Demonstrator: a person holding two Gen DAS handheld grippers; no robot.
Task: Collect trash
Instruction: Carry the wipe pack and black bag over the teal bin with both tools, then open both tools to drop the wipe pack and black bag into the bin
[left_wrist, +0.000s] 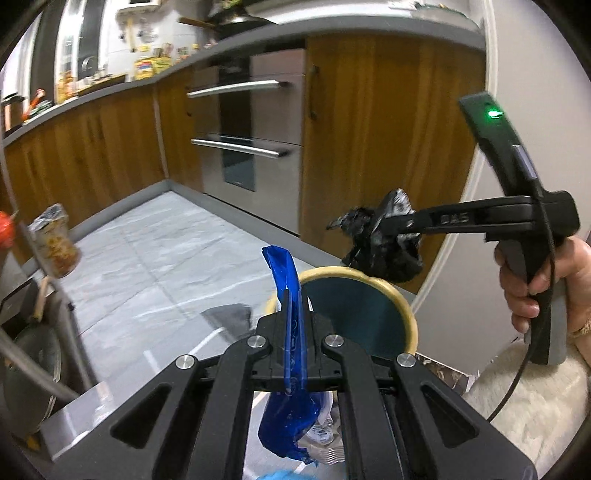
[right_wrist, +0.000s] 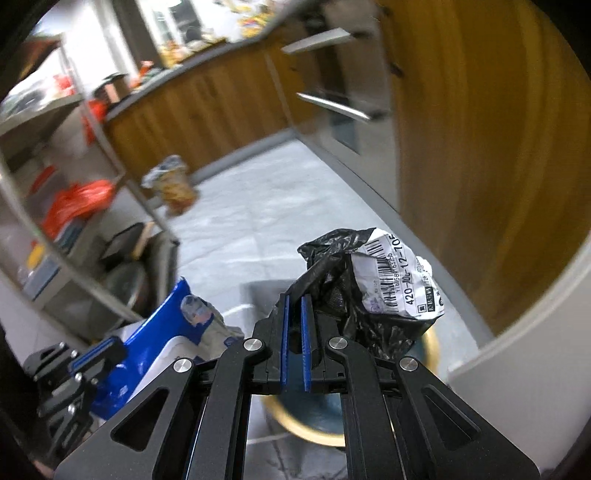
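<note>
My left gripper (left_wrist: 294, 295) is shut on a blue plastic wrapper (left_wrist: 286, 417) that hangs down between its fingers, just left of a round bin (left_wrist: 402, 306) with a cream rim and teal inside. My right gripper (left_wrist: 384, 225) is shut on a crumpled black plastic bag (left_wrist: 384, 254) with a white barcode label and holds it above the bin's far right rim. In the right wrist view the right gripper (right_wrist: 294, 299) grips the black bag (right_wrist: 340, 295), the bin (right_wrist: 314, 432) lies blurred below, and the left gripper with the blue wrapper (right_wrist: 162, 325) is at the lower left.
Wooden cabinets (left_wrist: 388, 129) and a steel oven (left_wrist: 251, 133) line the far side of the grey tiled floor (left_wrist: 155, 258). A metal rack (left_wrist: 55, 295) with pans and a noodle cup (left_wrist: 55, 243) stands at the left. A white wall (left_wrist: 491, 55) and pale rug (left_wrist: 524, 406) lie at the right.
</note>
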